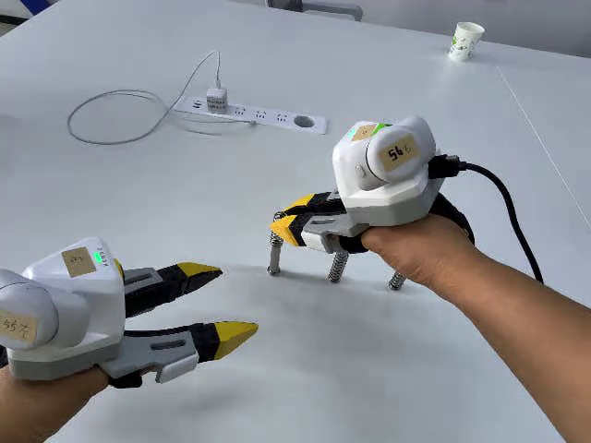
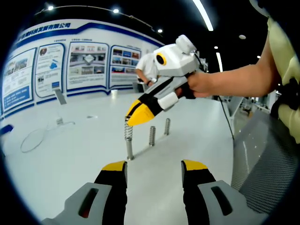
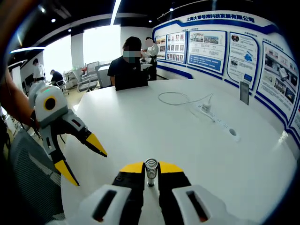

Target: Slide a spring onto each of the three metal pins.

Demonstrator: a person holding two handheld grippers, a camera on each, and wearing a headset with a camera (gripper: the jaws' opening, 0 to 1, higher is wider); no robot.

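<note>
Three pins (image 1: 274,267), right gripper (image 1: 282,229) pinching spring (image 3: 150,169)

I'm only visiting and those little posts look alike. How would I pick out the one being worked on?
On the white table, find the row of three metal pins by the right gripper. It is the end pin under that gripper's yellow tips. Its spring sits high, pinched in the jaws, with bare metal below, while the other two springs sit low.

White round table (image 1: 323,388), blue-trimmed poster wall (image 3: 225,42), ceiling strip lights (image 2: 202,14), grey mesh chair (image 2: 262,159)
</note>
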